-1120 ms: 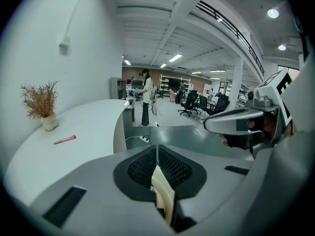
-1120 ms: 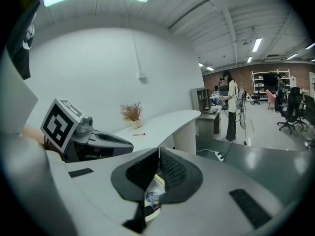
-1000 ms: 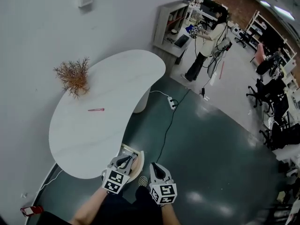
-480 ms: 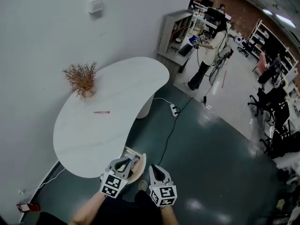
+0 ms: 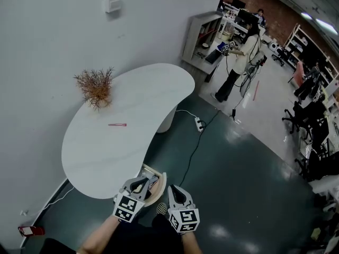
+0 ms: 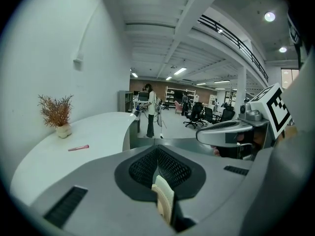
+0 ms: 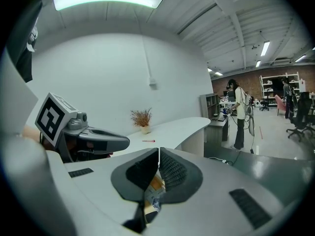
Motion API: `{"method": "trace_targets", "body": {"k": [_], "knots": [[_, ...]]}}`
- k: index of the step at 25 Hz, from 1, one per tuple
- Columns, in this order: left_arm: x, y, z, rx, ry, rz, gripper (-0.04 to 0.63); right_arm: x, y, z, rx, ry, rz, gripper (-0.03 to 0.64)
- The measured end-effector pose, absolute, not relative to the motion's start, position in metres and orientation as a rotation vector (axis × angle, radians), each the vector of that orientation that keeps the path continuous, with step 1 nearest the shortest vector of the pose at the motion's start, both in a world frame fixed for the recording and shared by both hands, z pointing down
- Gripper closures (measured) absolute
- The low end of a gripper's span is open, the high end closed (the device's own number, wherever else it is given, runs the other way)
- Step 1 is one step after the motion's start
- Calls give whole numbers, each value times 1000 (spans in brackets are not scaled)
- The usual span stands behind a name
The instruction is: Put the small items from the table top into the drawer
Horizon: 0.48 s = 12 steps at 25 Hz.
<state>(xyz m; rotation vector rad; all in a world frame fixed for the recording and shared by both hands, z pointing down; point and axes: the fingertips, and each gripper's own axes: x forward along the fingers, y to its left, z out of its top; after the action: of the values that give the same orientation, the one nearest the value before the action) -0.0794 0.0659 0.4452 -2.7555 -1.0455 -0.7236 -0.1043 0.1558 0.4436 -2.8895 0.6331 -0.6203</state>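
A thin pink pen lies alone on the white curved table; it also shows as the pen and the pen. The wooden drawer under the table's near end stands open with small items inside. My left gripper hovers over the drawer, shut and with nothing between its jaws. Just right of the drawer, my right gripper is held with its pads together and nothing gripped.
A dried plant in a small pot stands at the table's far left by the wall. A power strip and cable lie on the dark floor. A person works at a shelf unit far back. A red object lies on the floor, left.
Both grippers have lifted slightly and stay by the open drawer. The head view has tilted, so the table sits a little lower and further right in the picture. The pen has not moved.
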Motion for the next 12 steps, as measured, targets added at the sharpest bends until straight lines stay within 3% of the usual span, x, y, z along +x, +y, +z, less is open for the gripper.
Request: {"method": "trace_targets", "body": {"k": [12], "knots": [[-72, 74, 456, -2770, -972, -774, 575, -91, 166, 453, -2856, 701, -640, 586]]}}
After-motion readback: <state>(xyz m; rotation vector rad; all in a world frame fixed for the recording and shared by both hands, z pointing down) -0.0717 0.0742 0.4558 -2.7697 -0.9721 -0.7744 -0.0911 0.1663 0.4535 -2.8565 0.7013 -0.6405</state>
